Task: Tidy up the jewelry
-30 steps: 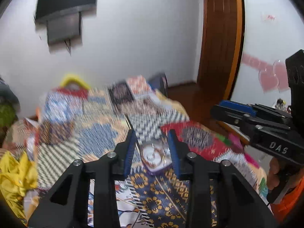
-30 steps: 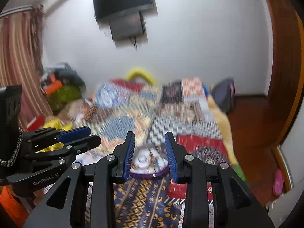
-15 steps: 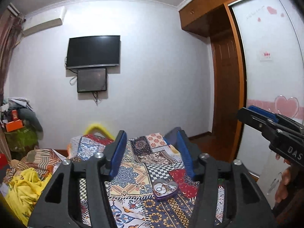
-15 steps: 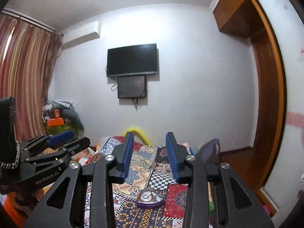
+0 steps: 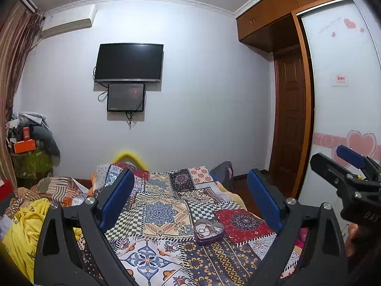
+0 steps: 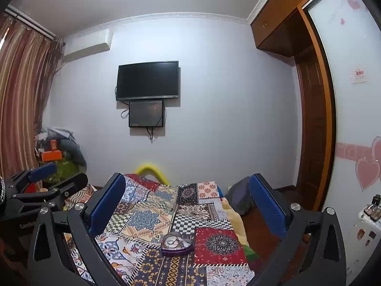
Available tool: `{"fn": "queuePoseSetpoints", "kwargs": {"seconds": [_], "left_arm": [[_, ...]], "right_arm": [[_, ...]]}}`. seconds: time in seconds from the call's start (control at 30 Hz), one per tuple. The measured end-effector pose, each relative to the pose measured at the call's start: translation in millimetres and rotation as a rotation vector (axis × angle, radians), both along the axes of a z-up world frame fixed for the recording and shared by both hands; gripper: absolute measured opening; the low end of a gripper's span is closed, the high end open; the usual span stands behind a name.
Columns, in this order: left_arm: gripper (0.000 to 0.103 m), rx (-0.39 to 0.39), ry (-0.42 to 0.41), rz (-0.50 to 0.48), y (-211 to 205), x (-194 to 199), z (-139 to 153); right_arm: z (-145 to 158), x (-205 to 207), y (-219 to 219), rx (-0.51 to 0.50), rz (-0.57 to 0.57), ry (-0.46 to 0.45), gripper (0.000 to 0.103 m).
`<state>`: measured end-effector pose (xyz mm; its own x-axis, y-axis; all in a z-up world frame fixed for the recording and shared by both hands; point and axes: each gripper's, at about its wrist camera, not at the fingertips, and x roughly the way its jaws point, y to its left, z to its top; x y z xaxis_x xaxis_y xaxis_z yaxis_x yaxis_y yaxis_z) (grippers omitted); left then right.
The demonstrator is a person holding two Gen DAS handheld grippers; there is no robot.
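A purple heart-shaped tin with rings and chains inside sits open on the patchwork bedspread; the right wrist view shows the tin too. My left gripper hovers above and short of it, jaws opening wide, nothing between them. My right gripper is raised the same way, jaws opening wide and empty. Each view shows the other gripper at its edge: the right one, the left one.
A pile of clothes and yellow cloth lies at the bed's left. A television hangs on the far wall. A wooden door and a white wardrobe panel stand on the right, beside a small shelf with trinkets.
Both grippers rose and tilted up from pointing down at the bed to pointing level at the wall. Both sets of jaws spread from narrow to wide. The tin now looks smaller and farther.
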<state>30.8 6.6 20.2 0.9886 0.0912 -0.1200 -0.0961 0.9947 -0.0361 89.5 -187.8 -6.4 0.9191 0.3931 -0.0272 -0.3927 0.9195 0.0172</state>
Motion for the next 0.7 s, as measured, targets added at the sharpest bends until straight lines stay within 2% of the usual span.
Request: {"fn": "queuePoseSetpoints", "kwargs": {"seconds": [0.33, 0.7], "left_arm": [[0.097, -0.013, -0.001, 0.014, -0.4, -2.4, -3.0], [0.1, -0.01, 0.013, 0.018, 0.1, 0.7, -6.2]], "right_arm": [[-5.6, -4.2, 0.2, -0.029, 0.004, 0.018, 0.103], [-5.9, -3.9, -8.4, -0.017, 0.013, 0.032, 0.103]]}}
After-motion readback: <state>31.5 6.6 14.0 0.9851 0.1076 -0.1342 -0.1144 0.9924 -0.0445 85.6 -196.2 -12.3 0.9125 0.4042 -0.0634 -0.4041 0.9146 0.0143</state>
